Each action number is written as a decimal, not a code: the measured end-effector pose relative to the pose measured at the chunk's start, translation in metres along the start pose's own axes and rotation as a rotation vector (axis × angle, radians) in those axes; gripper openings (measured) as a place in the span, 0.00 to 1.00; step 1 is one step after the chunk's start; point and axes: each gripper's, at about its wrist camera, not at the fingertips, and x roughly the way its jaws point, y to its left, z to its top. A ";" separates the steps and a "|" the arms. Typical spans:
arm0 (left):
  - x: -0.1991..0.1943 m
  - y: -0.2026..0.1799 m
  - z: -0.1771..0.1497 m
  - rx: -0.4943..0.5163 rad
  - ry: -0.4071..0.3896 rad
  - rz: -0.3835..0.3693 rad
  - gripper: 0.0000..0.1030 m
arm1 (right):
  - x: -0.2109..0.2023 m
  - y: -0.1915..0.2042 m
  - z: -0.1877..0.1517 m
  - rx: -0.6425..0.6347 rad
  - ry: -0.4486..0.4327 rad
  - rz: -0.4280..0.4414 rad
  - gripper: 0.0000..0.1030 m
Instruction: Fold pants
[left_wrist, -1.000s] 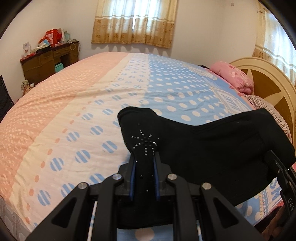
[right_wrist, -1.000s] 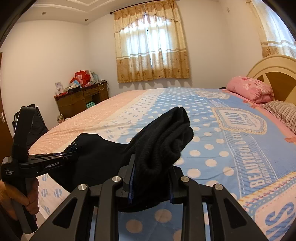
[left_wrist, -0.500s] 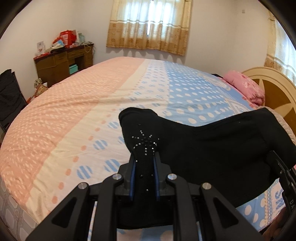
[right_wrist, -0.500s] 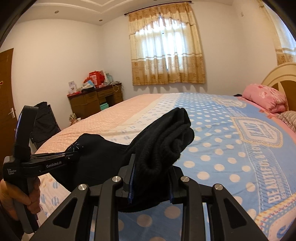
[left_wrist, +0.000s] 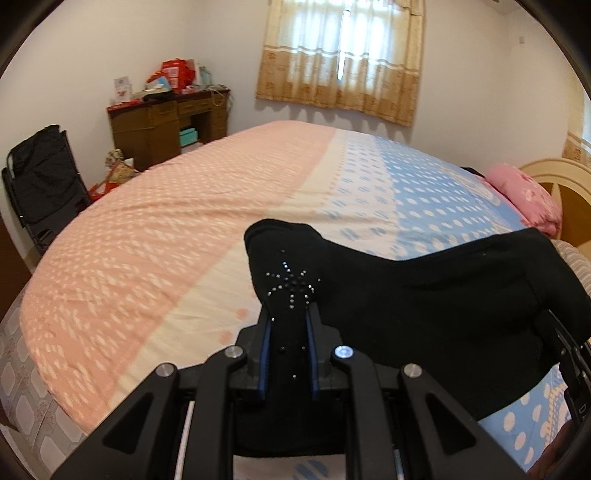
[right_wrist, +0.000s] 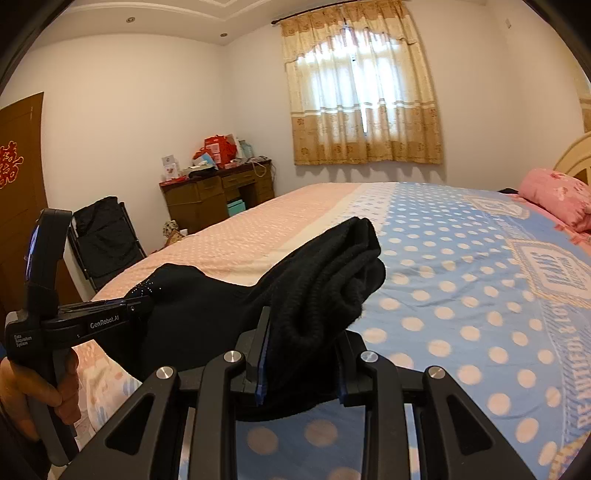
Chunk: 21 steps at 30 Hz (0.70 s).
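Black pants (left_wrist: 424, 295) hang stretched between both grippers above the bed (left_wrist: 184, 229). My left gripper (left_wrist: 288, 325) is shut on one corner, where a rhinestone star pattern (left_wrist: 293, 282) shows just past the fingertips. My right gripper (right_wrist: 301, 332) is shut on a thick bunched fold of the same pants (right_wrist: 332, 273), which bulges out beyond the fingers. In the right wrist view the left gripper (right_wrist: 136, 304) appears at the left, held by a hand (right_wrist: 33, 384), with the cloth sagging between. The pants' lower part is hidden behind the grippers.
The bed carries a pink, cream and blue dotted cover. A pink pillow (right_wrist: 557, 195) lies by the headboard (left_wrist: 554, 184) at right. A wooden desk (left_wrist: 166, 125) with clutter and a black folding chair (left_wrist: 40, 184) stand past the bed's left side, under a curtained window (right_wrist: 362, 99).
Both grippers have moved across the bed toward its pink side, carrying the pants along. The desk and chair have come further into view. The grips are unchanged.
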 end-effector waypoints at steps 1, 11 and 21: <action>0.001 0.003 0.002 -0.006 -0.005 0.011 0.16 | 0.004 0.002 0.002 0.000 -0.003 0.008 0.27; 0.008 0.024 0.025 -0.010 -0.076 0.138 0.16 | 0.069 0.016 0.008 -0.021 0.022 0.072 0.27; 0.068 0.045 -0.004 -0.028 0.070 0.256 0.17 | 0.142 -0.004 -0.047 0.025 0.290 0.015 0.28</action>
